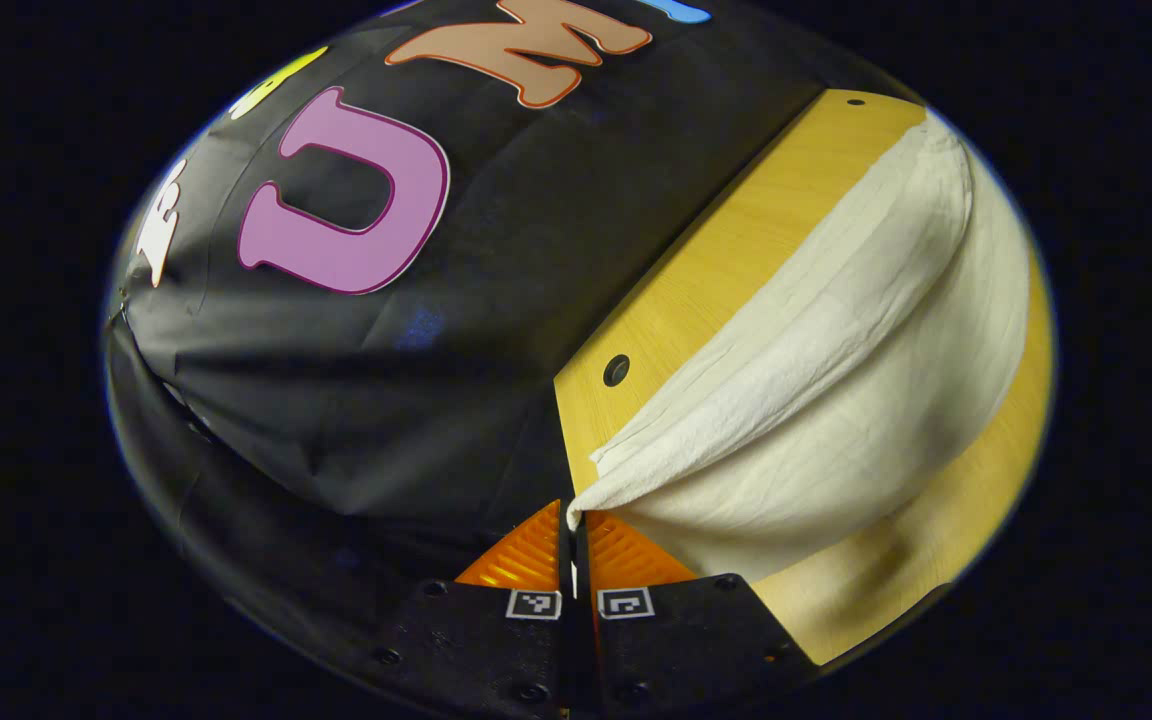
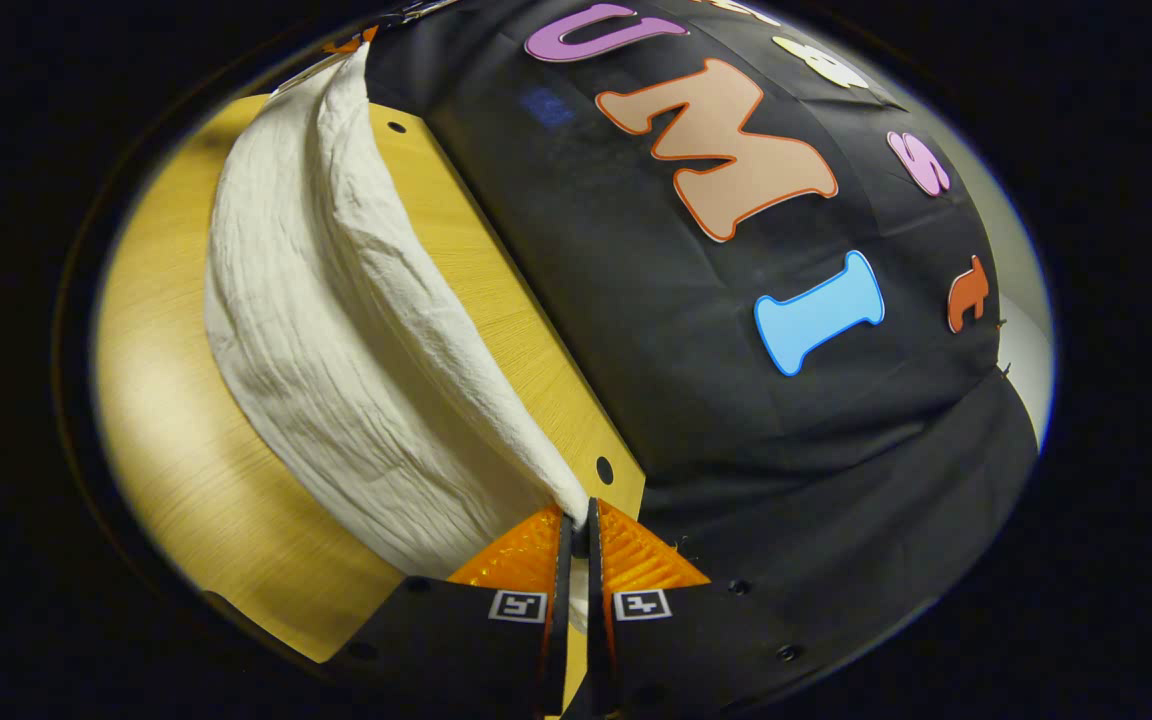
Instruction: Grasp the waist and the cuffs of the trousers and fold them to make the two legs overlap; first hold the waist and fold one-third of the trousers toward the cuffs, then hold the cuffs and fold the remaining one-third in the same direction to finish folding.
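Trousers of crinkled cream-white cloth (image 1: 836, 380) lie spread on your yellow wooden table (image 1: 736, 260), one edge lifted off the top into a raised fold. In the left gripper view, your left gripper (image 1: 576, 525) has its fingers pressed together on a corner of the cloth, just past the table's edge. In the right gripper view, your right gripper (image 2: 576, 515) is likewise clamped on another corner of the trousers (image 2: 336, 330), near a dark round hole (image 2: 604, 470) in the table (image 2: 166, 440). The fabric sags between your two grips.
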A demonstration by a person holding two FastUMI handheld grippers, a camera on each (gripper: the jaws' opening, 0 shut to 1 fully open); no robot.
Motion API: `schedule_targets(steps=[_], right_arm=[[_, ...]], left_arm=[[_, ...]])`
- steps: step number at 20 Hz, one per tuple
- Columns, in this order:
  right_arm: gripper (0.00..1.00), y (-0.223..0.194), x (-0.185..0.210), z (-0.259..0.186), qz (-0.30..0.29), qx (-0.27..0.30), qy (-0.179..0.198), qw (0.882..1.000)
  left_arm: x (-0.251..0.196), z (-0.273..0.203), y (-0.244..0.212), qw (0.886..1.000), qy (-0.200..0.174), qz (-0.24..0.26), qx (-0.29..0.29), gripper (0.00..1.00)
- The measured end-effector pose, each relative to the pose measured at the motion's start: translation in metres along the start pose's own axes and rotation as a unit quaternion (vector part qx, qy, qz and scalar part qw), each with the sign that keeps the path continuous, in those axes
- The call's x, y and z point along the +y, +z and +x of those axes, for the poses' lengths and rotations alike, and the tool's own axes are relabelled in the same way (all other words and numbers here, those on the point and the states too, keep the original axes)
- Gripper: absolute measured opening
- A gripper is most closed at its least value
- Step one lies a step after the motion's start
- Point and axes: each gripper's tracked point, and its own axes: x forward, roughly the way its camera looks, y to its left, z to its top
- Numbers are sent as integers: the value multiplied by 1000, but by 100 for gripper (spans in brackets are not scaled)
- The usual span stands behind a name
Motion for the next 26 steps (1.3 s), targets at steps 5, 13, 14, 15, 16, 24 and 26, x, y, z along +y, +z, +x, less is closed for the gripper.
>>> schedule_targets(steps=[5, 13, 14, 15, 16, 24, 26], right_arm=[[11, 6, 5, 42, 33, 23, -13, 999], [13, 6, 37, 107, 72, 67, -17, 995], [13, 4, 41, 113, 74, 74, -17, 994], [8, 3, 43, 118, 80, 78, -17, 994], [13, 4, 47, 119, 92, 81, -12, 992], [100, 23, 40, 84, 211, 66, -41, 974], [98, 15, 35, 70, 258, 77, -47, 962]], left_arm=[[-2, 43, 27, 999, -3, -26, -20, 0], [-29, 110, 43, 998, -7, -42, -42, 0], [-33, 116, 40, 998, -9, -47, -40, 0], [-37, 123, 38, 998, -8, -52, -39, 0], [-40, 126, 37, 997, -7, -60, -41, 0], [-39, 106, 66, 977, -30, -168, -127, 95], [-41, 99, 68, 970, -43, -200, -131, 96]])
